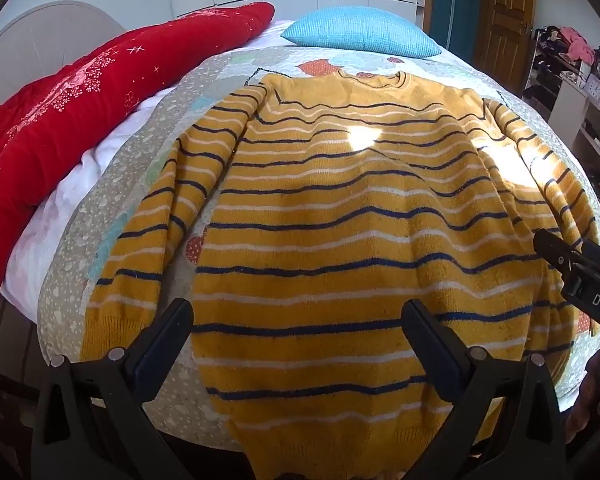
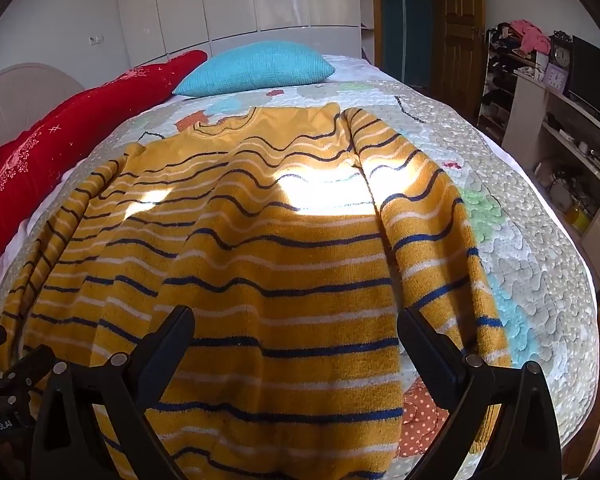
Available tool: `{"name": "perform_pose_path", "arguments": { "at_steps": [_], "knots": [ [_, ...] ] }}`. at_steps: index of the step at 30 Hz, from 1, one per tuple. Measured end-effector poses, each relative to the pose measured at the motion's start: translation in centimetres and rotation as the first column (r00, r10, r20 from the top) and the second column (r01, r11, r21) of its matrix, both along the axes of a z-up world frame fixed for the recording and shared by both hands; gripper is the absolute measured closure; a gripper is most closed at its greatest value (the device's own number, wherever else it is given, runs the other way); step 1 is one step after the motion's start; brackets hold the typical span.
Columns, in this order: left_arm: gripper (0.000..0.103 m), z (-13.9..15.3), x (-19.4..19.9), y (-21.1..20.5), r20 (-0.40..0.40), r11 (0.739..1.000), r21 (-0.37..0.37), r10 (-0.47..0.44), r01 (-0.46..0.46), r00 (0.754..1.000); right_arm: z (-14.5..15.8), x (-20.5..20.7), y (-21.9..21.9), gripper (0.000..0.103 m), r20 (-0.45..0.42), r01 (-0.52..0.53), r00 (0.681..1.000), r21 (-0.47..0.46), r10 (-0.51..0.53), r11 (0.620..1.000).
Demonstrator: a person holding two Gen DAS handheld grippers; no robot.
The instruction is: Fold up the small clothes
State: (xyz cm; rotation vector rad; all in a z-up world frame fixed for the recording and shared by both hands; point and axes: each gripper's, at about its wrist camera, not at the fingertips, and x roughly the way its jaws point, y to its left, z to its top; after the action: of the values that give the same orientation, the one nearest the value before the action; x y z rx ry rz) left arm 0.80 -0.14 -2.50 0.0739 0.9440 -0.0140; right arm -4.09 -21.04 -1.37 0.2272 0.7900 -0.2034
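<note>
My left gripper [image 1: 298,320] and my right gripper [image 2: 294,328] both hang with jaws spread wide and nothing between them, above the hem end of the yellow striped sweater [image 1: 340,220], which lies flat on the patterned quilt [image 1: 220,76], collar toward twelve o'clock and sleeves at nine and three. In the left view, my other tool at three o'clock shows white letters "DAS". The red blanket [image 1: 72,96] at ten o'clock carries pale letters too blurred to read, and a blue pillow [image 1: 360,32] sits at twelve.
</note>
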Motion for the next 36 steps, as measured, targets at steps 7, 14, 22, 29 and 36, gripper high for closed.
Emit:
{"name": "perform_pose_path", "arguments": {
  "at_steps": [7,14,22,29,36],
  "knots": [
    [0.000,-1.8,0.7,0.1,-0.060,1.000,0.012,0.007,-0.006,0.998,-1.0,0.3,-0.1,0.000,-0.040,-0.010,0.999,0.012,0.010,1.000],
    [0.000,-3.5,0.9,0.2,-0.084,1.000,0.028,0.005,-0.002,0.996,-2.8,0.7,0.0,0.000,-0.083,-0.013,0.996,0.013,0.014,1.000],
    [0.000,-4.2,1.2,0.0,-0.090,0.999,0.034,0.011,-0.008,0.996,-3.7,1.2,0.6,0.000,-0.095,-0.024,0.995,-0.038,0.021,0.999],
    [0.000,-4.5,0.8,-0.1,-0.051,0.999,0.040,0.007,-0.005,0.999,-3.9,1.0,0.5,0.000,-0.072,-0.015,0.997,-0.039,0.013,0.999],
    [0.001,-1.1,0.3,3.4,0.005,0.996,-0.089,-0.024,0.025,1.000,-4.0,0.8,0.3,0.000,-0.045,0.003,0.999,-0.014,-0.004,1.000]
  ]
}}
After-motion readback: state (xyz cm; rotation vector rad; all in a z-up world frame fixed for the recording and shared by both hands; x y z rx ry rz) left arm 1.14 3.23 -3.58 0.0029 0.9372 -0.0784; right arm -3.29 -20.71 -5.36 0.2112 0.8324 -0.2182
